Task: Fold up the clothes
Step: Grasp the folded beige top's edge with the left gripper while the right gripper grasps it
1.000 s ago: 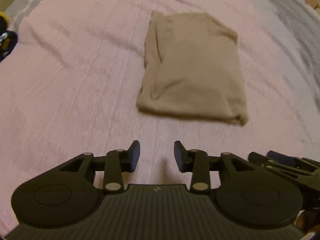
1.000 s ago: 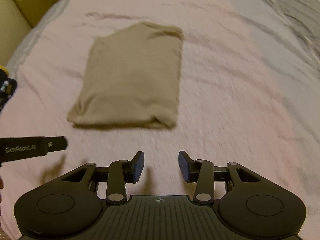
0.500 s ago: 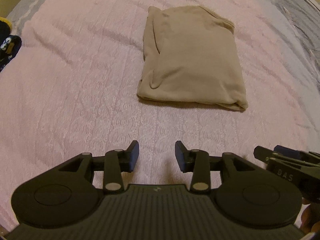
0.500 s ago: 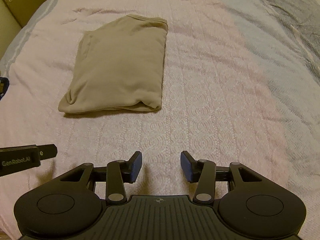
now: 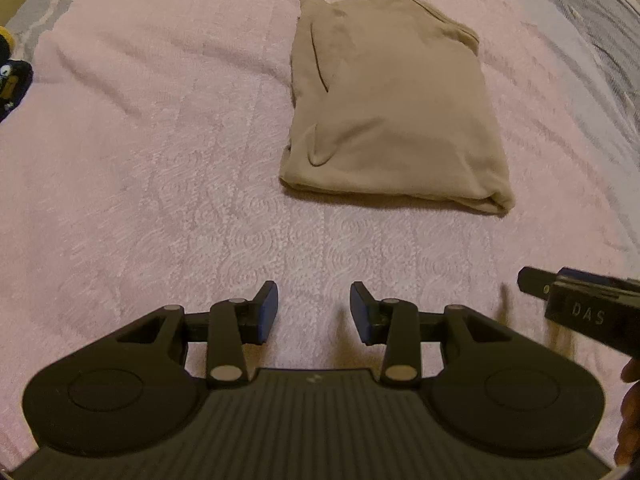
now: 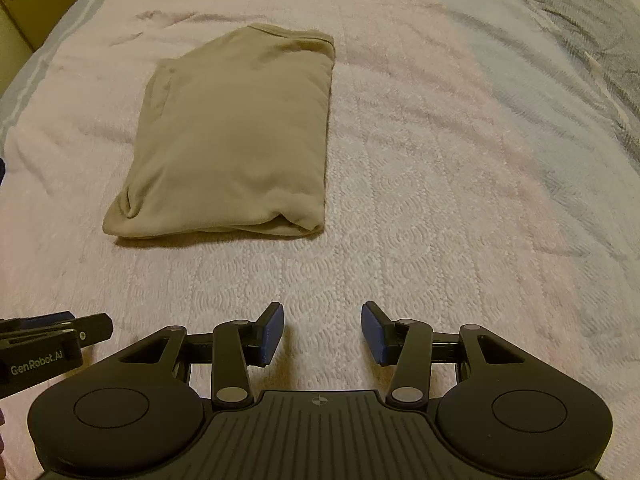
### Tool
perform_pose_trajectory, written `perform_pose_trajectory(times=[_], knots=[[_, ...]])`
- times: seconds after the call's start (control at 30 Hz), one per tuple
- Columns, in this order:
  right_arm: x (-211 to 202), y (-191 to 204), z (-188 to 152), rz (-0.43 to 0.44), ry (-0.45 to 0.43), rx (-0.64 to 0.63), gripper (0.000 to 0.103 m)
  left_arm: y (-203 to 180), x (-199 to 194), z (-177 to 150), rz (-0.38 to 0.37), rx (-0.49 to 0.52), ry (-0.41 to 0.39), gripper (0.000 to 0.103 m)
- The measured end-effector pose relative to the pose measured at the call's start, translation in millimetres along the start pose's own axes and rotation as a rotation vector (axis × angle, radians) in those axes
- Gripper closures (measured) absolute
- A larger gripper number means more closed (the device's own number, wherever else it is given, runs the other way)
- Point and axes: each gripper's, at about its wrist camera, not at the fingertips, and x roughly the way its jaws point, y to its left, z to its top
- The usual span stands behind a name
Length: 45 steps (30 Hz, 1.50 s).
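A beige garment (image 5: 394, 104) lies folded into a neat rectangle on the pink bedspread (image 5: 140, 152); it also shows in the right wrist view (image 6: 236, 140). My left gripper (image 5: 314, 312) is open and empty, held over the bedspread well short of the garment's near edge. My right gripper (image 6: 322, 332) is open and empty, likewise back from the garment, which lies ahead and to its left. Each gripper shows at the edge of the other's view: the right one (image 5: 576, 304) and the left one (image 6: 48, 344).
A grey blanket (image 6: 580, 40) covers the right side of the bed. A black and yellow object (image 5: 12, 80) lies at the left edge of the bed. A cardboard box (image 6: 16, 0) stands beyond the far left corner.
Both grippers have drawn slightly back and steadied; the earlier blur is gone. The garment has not moved. Both grippers stay open.
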Motion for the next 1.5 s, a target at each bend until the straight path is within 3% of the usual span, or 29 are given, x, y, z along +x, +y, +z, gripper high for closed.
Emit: perform_pose_trajectory(times=[0.13,0.3,0.37,0.4,0.43,0.57,0.73,0.97,1.03,1.1,1.17,1.27,1.33,1.5], knots=[[1.2,-10.8,3.5,0.038,-0.035,0.024,0.056,26.3,1.3,10.3,-0.14,-0.099,-0.053,0.067],[-6.3,-60.2,18.1,0.235,-0.204,0.214,0.056,83.6,8.3,37.7,-0.32,-0.273,-0.16,0.059],[3.3,-82.3,28.2,0.318,-0.2,0.312,0.048,101.3,16.6,50.1,-0.361,-0.317,-0.188,0.053],[11.1,-92.5,33.6,0.358,-0.185,0.36,0.037,109.4,23.7,56.6,-0.381,-0.344,-0.191,0.051],[19.5,-100.2,38.4,0.393,-0.169,0.399,0.033,116.6,33.2,64.7,-0.409,-0.373,-0.185,0.051],[51.6,-117.4,56.2,0.496,-0.12,0.483,0.033,133.7,74.3,90.6,-0.54,-0.445,-0.127,0.046],[89.1,-113.6,77.2,0.564,-0.095,0.464,0.033,130.3,115.4,113.7,-0.651,-0.432,-0.069,0.045],[128.5,-104.2,96.4,0.665,-0.079,0.487,0.033,120.0,143.0,131.3,-0.79,-0.395,-0.025,0.045],[140.2,-102.6,100.4,0.709,-0.097,0.546,0.033,114.0,150.5,134.3,-0.827,-0.372,-0.009,0.048],[151.5,-100.0,101.8,0.748,-0.108,0.587,0.033,106.0,159.9,136.9,-0.835,-0.349,0.015,0.066],[156.9,-95.2,102.5,0.759,-0.112,0.597,0.037,101.5,165.3,138.0,-0.846,-0.336,0.031,0.075],[155.6,-90.4,101.0,0.732,-0.105,0.576,0.062,108.5,165.3,136.1,-0.893,-0.349,0.037,0.087],[151.9,-92.7,96.5,0.738,-0.102,0.597,0.078,109.8,159.3,135.6,-0.921,-0.331,0.031,0.089],[115.0,-85.3,86.6,0.726,-0.138,0.643,0.083,113.0,127.4,135.8,-0.953,-0.289,0.029,0.091]])
